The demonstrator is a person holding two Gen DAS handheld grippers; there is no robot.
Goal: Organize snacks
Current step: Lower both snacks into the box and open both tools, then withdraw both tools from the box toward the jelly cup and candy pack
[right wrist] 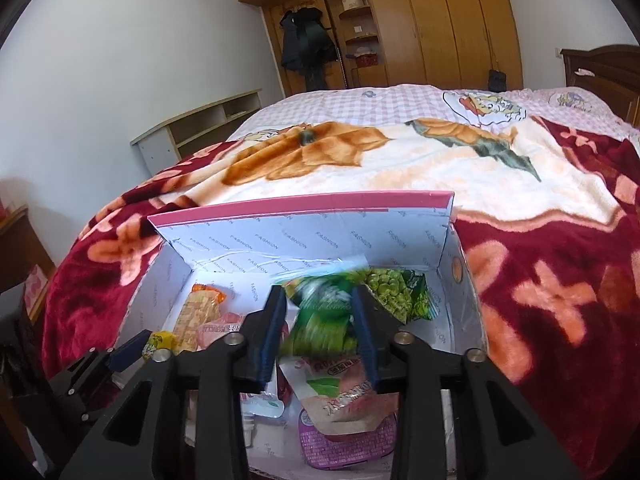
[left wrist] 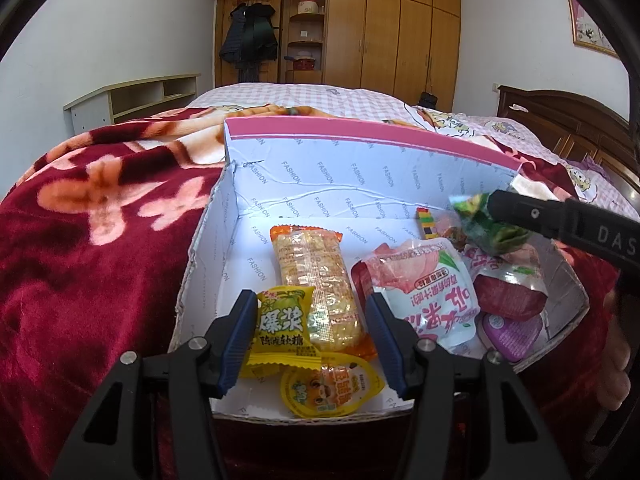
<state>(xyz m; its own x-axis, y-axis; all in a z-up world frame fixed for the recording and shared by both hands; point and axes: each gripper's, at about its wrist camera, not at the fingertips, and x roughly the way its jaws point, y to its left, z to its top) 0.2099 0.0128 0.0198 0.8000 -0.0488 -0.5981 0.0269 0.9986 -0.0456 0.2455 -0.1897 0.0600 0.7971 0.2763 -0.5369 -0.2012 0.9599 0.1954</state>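
Note:
An open white cardboard box (left wrist: 360,168) with a pink rim lies on the bed and holds several snacks. My left gripper (left wrist: 311,300) stands open over its near end. A yellow candy packet (left wrist: 282,324) leans on the left finger, clear of the right one. Beside it lie a long rice-cracker pack (left wrist: 316,276), a yellow jelly cup (left wrist: 330,390), a pink peach pouch (left wrist: 424,292) and a purple cup (left wrist: 508,330). My right gripper (right wrist: 318,294) hangs over the box's right side. A blurred green pea packet (right wrist: 324,312) sits loosely between its slightly parted fingers.
The box (right wrist: 304,236) rests on a dark red floral blanket (left wrist: 100,240) over a pink checked bed. A hand (left wrist: 616,360) shows at the right edge. A low shelf (left wrist: 136,100) stands far left, with wooden wardrobes (left wrist: 400,32) at the back and a dark headboard (left wrist: 560,120) at the right.

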